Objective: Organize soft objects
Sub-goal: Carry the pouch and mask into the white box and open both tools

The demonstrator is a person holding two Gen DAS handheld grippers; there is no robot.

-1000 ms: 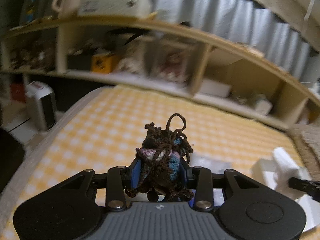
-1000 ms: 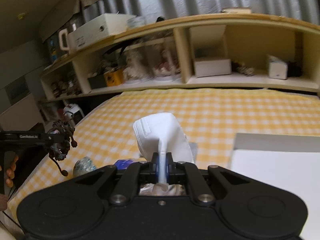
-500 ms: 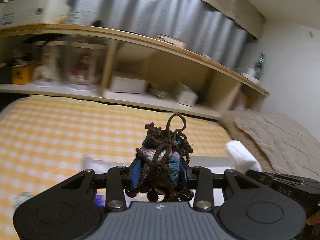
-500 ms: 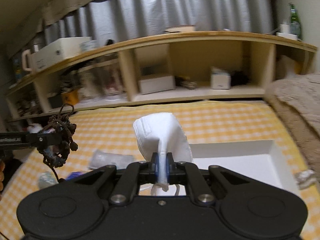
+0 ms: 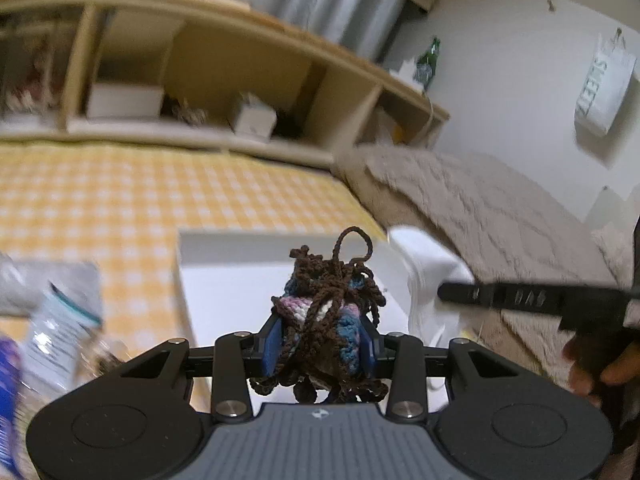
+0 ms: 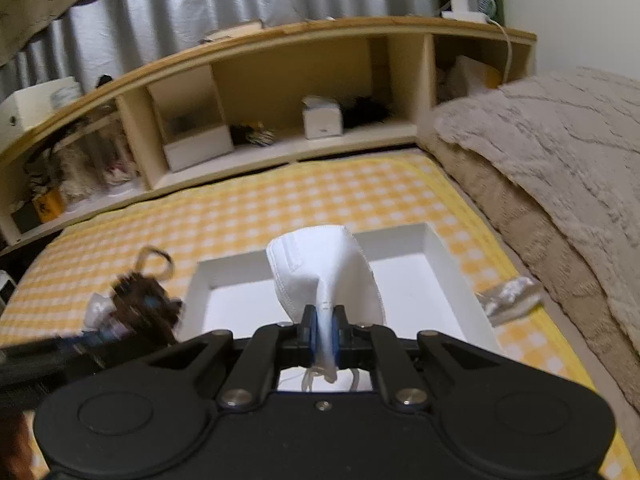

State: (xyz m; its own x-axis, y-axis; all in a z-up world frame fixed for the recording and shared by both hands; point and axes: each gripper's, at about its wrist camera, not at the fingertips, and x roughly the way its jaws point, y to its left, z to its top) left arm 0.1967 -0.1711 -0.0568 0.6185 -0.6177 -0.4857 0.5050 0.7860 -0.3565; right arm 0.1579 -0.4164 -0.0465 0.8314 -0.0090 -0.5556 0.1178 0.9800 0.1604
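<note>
Right now both tools are loaded, and the white tray (image 6: 436, 256) lying on the yellow checked bedspread (image 6: 280, 208) serves as the landmark. Seen from the left wrist, the left tool (image 5: 320, 346) is clamped on a crocheted pouch (image 5: 324, 316) of dark brown yarn with blue, pink and white patches; its blue pads press the pouch from both sides, and a brown yarn loop stands up from its top. That pouch hangs above the tray's near left part, and in the right wrist view it shows as a blurred dark bundle just beside the tray's left wall. The right tool (image 6: 324, 338) is pinched nearly closed on the seam of a folded white face mask (image 6: 320, 268), whose body stands up ahead of the pads over the middle of the tray, with thin elastic strands drooping under the fingers. From the left wrist the same mask appears as a white shape at the tray's right side, held at the tip of the long black tool reaching in from the right, with a hand (image 5: 596, 364) gripping it at the frame's edge. Left of the tray, on the bedspread, lie a grey cloth (image 5: 52, 288) and some blurred plastic packets (image 5: 60, 332). Right of the tray, a crumpled silvery wrapper (image 6: 510, 294) rests beside a beige blanket (image 6: 560, 168). Beyond the tray a wooden shelf unit (image 6: 280, 80) with small boxes runs along the head of the bed, under grey curtains (image 6: 200, 12).
</note>
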